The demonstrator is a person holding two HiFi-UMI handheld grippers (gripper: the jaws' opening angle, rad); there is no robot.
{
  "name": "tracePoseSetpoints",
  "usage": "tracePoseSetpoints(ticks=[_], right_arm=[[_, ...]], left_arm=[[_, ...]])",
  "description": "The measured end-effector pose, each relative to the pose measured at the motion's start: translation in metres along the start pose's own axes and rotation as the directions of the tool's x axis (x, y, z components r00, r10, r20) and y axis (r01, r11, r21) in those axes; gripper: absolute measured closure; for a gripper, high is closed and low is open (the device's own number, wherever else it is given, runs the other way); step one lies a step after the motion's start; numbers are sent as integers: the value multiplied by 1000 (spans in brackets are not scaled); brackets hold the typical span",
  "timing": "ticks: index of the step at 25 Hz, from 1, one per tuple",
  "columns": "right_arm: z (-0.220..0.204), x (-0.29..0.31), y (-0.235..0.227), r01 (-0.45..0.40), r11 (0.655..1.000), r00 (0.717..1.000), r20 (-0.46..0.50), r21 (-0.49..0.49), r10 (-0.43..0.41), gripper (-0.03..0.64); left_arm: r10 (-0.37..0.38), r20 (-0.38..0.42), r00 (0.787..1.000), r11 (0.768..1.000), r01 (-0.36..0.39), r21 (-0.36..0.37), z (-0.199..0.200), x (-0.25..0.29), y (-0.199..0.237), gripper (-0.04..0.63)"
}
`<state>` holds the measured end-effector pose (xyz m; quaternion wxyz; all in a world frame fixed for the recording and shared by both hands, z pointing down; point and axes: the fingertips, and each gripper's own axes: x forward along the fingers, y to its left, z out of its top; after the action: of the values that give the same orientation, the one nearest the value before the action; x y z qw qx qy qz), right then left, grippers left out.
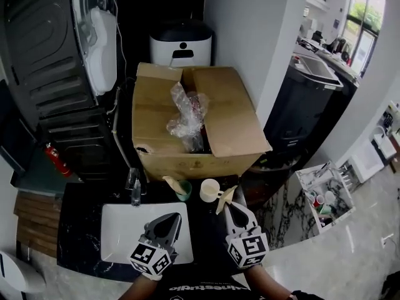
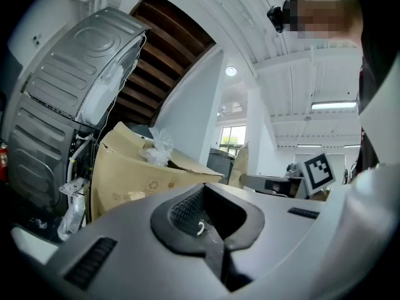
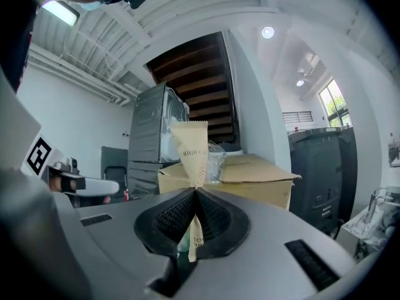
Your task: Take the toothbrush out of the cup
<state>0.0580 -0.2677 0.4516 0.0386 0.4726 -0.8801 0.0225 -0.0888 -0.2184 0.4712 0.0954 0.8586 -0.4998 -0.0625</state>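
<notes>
My right gripper (image 1: 227, 205) is shut on a beige paper-wrapped toothbrush (image 1: 224, 198), held above the black counter just right of a cream cup (image 1: 210, 190). In the right gripper view the wrapper (image 3: 190, 147) stands upright, pinched between the ribbed pads of the gripper (image 3: 195, 194). A green cup (image 1: 184, 191) to the left holds another beige packet (image 1: 171, 181). My left gripper (image 1: 175, 219) hovers over the white sink (image 1: 119, 233), shut with nothing between its jaws; in the left gripper view the gripper (image 2: 205, 191) shows only its closed pads.
An open cardboard box (image 1: 231, 124) with a crumpled plastic bag (image 1: 185, 114) stands right behind the cups. A faucet (image 1: 135, 189) rises at the sink's back edge. A dark appliance (image 1: 50, 74) stands at the left. A white rack (image 1: 325, 195) with small items sits lower right.
</notes>
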Motion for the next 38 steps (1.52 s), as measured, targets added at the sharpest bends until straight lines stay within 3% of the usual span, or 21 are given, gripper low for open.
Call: tracePoseSetpoints(ticks=[8, 15, 22, 24, 30, 34, 38], right_arm=[[-32, -25, 14, 15, 998, 999, -41, 67, -12, 578], [-37, -26, 30, -9, 997, 999, -41, 76, 12, 578], [-38, -30, 29, 9, 998, 999, -49, 68, -6, 577], [-36, -31, 29, 10, 998, 999, -44, 63, -7, 577], [-37, -34, 30, 15, 998, 999, -47, 66, -12, 577], [-38, -34, 30, 11, 998, 999, -49, 65, -7, 577], [-42, -37, 30, 13, 998, 999, -49, 67, -10, 577]], left_arm=[[66, -4, 998, 998, -66, 17, -5, 2, 10, 580], [35, -53, 998, 999, -34, 12, -13, -1, 10, 580], [2, -22, 1000, 1000, -1, 9, -13, -1, 5, 570], [-13, -13, 1000, 1000, 13, 0, -12, 2, 3, 452], [-15, 23, 1000, 1000, 15, 22, -9, 3, 0, 305], [-15, -11, 1000, 999, 16, 36, -17, 6, 2, 285], [-6, -19, 1000, 1000, 6, -1, -28, 10, 12, 285]])
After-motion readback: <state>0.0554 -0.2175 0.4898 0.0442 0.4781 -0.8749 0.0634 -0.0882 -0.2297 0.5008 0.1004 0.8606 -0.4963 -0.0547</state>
